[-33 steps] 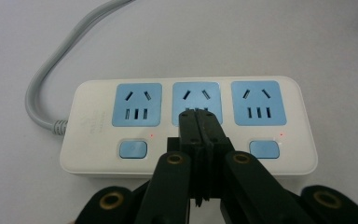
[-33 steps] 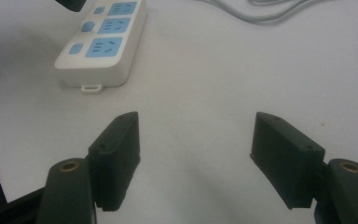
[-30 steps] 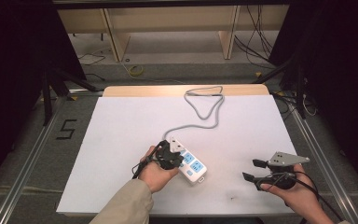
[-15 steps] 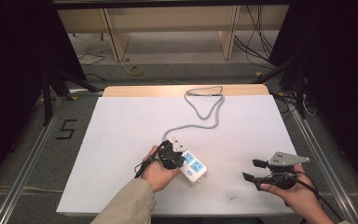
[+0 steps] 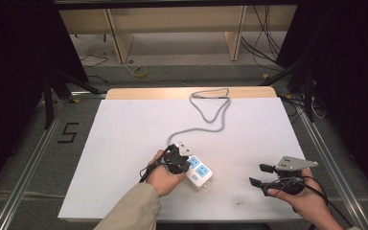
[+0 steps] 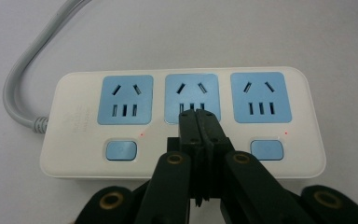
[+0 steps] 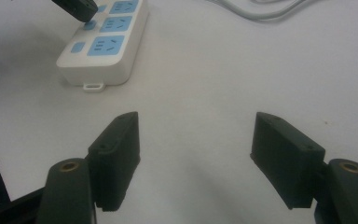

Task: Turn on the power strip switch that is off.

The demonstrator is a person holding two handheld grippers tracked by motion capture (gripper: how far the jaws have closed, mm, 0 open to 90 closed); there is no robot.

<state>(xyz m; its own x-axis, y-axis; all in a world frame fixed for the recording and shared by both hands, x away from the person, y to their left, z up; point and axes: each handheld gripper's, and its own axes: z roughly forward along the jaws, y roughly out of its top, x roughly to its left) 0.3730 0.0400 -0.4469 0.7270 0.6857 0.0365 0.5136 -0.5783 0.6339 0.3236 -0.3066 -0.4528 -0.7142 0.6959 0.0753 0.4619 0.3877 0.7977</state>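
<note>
A white power strip [image 5: 202, 173] with three blue sockets and blue switch buttons lies on the white table top [image 5: 124, 143]. Its grey cable [image 5: 206, 113] loops toward the far edge. My left gripper [image 5: 184, 163] is shut, and its joined tips rest over the strip's middle button. In the left gripper view the shut left gripper [image 6: 198, 116] hides that button on the power strip [image 6: 74, 116], just below the middle socket [image 6: 192, 91]. My right gripper [image 5: 258, 175] hovers open to the right, apart from the strip. The right gripper [image 7: 196, 158] has bare table between its fingers, with the power strip [image 7: 107, 49] farther off.
Small red lights [image 6: 142, 135] glow beside the left and right buttons. The table's wooden far edge [image 5: 172, 92] borders the white sheet. Metal rails [image 5: 24, 172] run along both sides, and a "5" mark [image 5: 68, 132] lies on the floor to the left.
</note>
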